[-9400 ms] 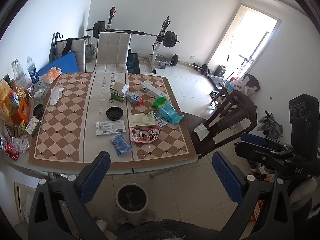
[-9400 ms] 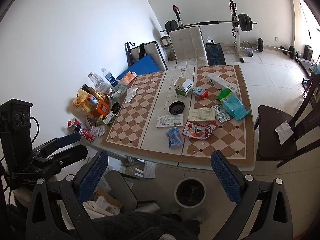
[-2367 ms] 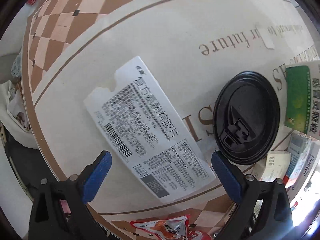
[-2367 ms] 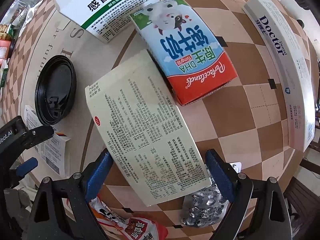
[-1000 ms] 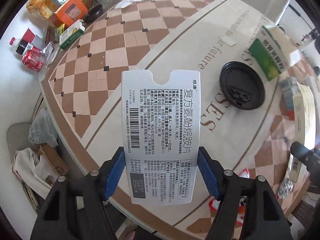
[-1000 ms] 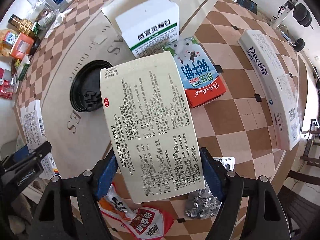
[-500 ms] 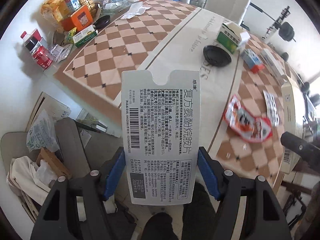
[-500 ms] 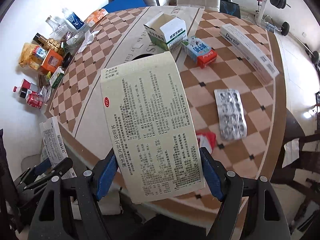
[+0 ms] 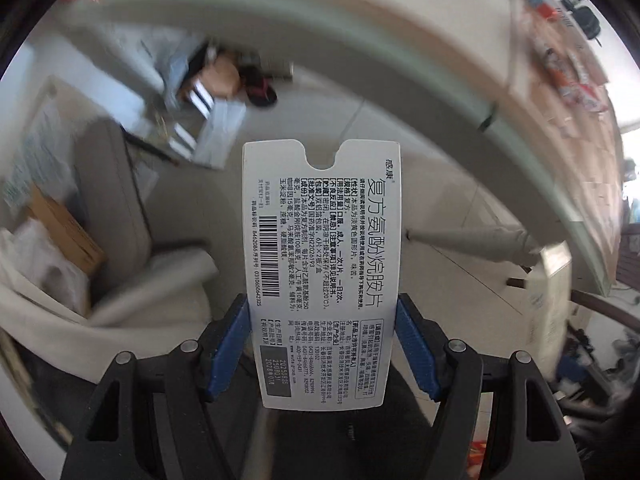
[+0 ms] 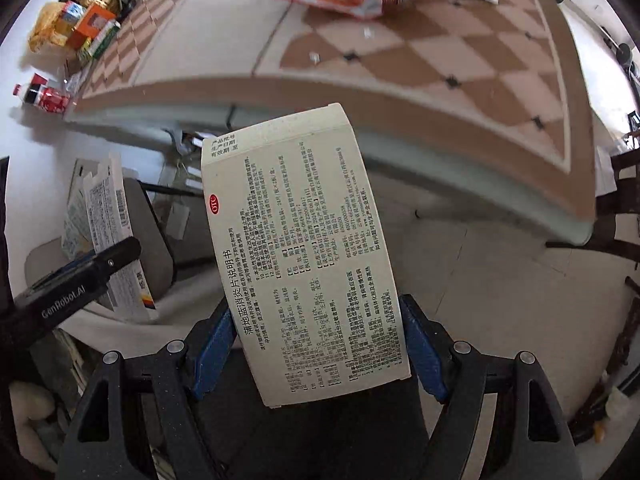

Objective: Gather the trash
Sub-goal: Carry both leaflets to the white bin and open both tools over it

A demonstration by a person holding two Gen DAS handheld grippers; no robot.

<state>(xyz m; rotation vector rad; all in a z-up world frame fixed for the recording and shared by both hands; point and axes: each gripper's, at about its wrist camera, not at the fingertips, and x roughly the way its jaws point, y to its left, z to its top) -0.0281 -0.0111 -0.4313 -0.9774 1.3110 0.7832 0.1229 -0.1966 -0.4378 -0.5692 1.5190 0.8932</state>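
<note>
A home dining room: checkered tablecloth (image 10: pixel 460 52), snack clutter (image 10: pixel 76 28), tiled floor (image 10: pixel 480 280), a wooden chair (image 10: pixel 624 184).

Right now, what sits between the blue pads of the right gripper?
In the right wrist view, the right gripper is clamped on a cream medicine box with an OTC mark; nothing else lies between the pads.

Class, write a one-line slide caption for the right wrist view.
Right gripper clamps a cream medicine box beyond the checkered table's edge.

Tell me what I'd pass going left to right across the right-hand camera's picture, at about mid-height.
White flattened box in the left hand-held gripper → cream medicine box in the right hand-held gripper → pale floor tiles → dark wooden chair.
</note>
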